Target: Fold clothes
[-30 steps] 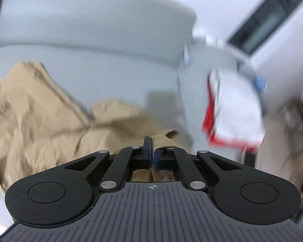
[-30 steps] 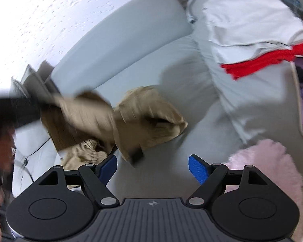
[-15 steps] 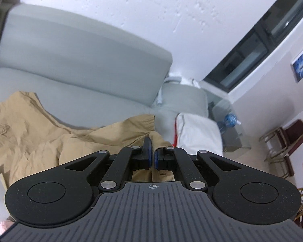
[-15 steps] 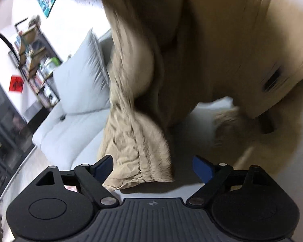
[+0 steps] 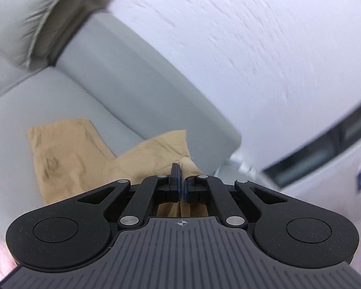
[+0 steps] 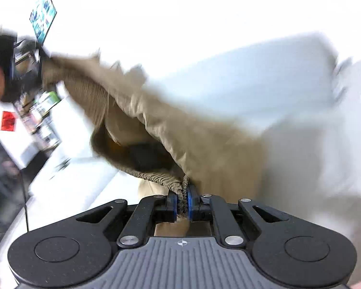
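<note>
Right up close, the right gripper [image 6: 182, 201] is closing, and its blue pads [image 6: 190, 200] already pinch the gathered elastic waistband of the tan trousers [image 6: 180, 134]. That's a firm bite on the ruffled edge. Over on the other side, the left gripper [image 5: 181, 185] is clamped tight on another edge of the same garment, tan cloth bunched between its pads and poking out just past the tips.

Moving out from the right-hand tool, the trousers stretch away in a long, blurred sweep, up off the sofa [image 6: 252, 77] toward the far corner of that view, where a dark blurred shape sits at the cloth's end. From the left-hand view, the rest of the fabric lies draped on the grey seat cushion [image 5: 60, 101], creased and open.

Further back, the sofa's backrest, then the white wall [image 5: 252, 48].

So where are we? Early, by my reading: both edges are gripped and the garment is spread out, but no fold is made yet. Laying flat, folding and setting aside all remain.
</note>
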### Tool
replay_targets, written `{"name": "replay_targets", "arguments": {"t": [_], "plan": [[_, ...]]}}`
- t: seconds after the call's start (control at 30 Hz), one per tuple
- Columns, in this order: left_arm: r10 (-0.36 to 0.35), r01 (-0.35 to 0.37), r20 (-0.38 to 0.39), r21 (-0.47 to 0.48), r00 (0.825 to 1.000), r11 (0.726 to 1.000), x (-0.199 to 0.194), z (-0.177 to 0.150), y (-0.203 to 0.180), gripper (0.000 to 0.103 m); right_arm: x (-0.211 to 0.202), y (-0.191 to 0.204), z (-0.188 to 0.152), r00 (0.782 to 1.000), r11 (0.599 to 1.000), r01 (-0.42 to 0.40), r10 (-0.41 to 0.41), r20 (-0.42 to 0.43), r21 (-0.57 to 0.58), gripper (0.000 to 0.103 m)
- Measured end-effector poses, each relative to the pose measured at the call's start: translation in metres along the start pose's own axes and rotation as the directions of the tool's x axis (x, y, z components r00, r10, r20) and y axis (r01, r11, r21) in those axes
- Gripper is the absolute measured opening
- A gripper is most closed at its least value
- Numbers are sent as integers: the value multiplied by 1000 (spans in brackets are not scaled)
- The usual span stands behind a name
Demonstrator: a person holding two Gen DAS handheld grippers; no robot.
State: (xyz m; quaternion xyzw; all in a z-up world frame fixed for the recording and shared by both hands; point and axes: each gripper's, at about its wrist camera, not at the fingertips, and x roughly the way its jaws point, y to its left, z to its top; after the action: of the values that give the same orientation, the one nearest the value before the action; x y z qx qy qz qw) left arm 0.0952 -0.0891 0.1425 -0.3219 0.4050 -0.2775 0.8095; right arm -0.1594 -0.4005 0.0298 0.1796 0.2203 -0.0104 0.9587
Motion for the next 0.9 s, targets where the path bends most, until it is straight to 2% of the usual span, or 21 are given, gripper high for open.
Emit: {"name": "replay_targets", "arguments": {"t": [0.03,0.1,0.13,0.2,0.27,0.33,0.37,0.4,0.43,0.47,0.5,0.53,0.6,0.63,0.7,0.73,0.77,0.83,0.87,0.9], "plan": [[-34,35,18,-36,999,999,-6,4,0,2,-13,5,26,997,998,30,-27,66,-48,8],[-100,105,56,-106,993,989,-18,11,1,2,-38,23,79,979,984,95,-64,194,-153,8],[-138,149,85,-135,987,980,-26,15,0,2,-50,36,102,963,969,131,-74,259,-209,8],[-209,231,149,-153,967,961,-49,22,-6,2,-73,67,139,918,924,211,-76,388,-320,8],[-268,307,226,-163,937,937,-74,24,-8,3,-90,98,160,860,851,313,-66,506,-422,8],[-242,285,238,-166,941,944,-80,16,-3,3,-92,112,160,845,810,352,-59,531,-469,8],[-219,258,216,-171,951,951,-78,10,2,3,-89,114,152,863,812,340,-69,501,-474,8],[-190,220,173,-177,966,959,-73,1,11,3,-81,109,141,891,825,314,-84,447,-470,8],[-148,161,82,-185,985,969,-62,-16,27,3,-73,102,129,919,842,282,-99,382,-460,8],[-109,104,-12,-200,994,974,-52,-34,46,3,-64,89,115,943,861,248,-110,315,-444,8],[-78,49,-116,-237,990,970,-41,-56,69,3,-53,72,96,967,886,208,-123,222,-415,8],[-52,-9,-220,-267,974,964,-31,-77,92,3,-38,50,68,986,918,163,-141,87,-363,8],[-6,-121,-371,-318,929,940,-18,-117,135,3,-28,28,24,984,946,132,-160,-73,-296,8],[10,-166,-422,-334,906,928,-14,-134,152,3,-26,21,-6,970,955,126,-175,-168,-270,8],[31,-229,-498,-343,867,911,-10,-164,179,6,-25,19,-38,945,962,128,-192,-264,-242,9],[27,-229,-507,-340,862,912,-11,-173,184,16,-24,19,-50,934,965,130,-196,-300,-226,9],[24,-229,-516,-338,856,913,-12,-182,188,37,-26,19,-58,926,968,132,-197,-321,-213,9],[15,-211,-520,-321,854,923,-14,-187,188,67,-27,19,-60,930,972,149,-200,-310,-179,9],[14,-203,-521,-308,854,930,-14,-183,184,73,-26,19,-56,933,974,153,-199,-300,-169,9],[14,-191,-524,-285,851,939,-16,-180,178,75,-28,17,-53,937,974,155,-199,-289,-167,9]]}}
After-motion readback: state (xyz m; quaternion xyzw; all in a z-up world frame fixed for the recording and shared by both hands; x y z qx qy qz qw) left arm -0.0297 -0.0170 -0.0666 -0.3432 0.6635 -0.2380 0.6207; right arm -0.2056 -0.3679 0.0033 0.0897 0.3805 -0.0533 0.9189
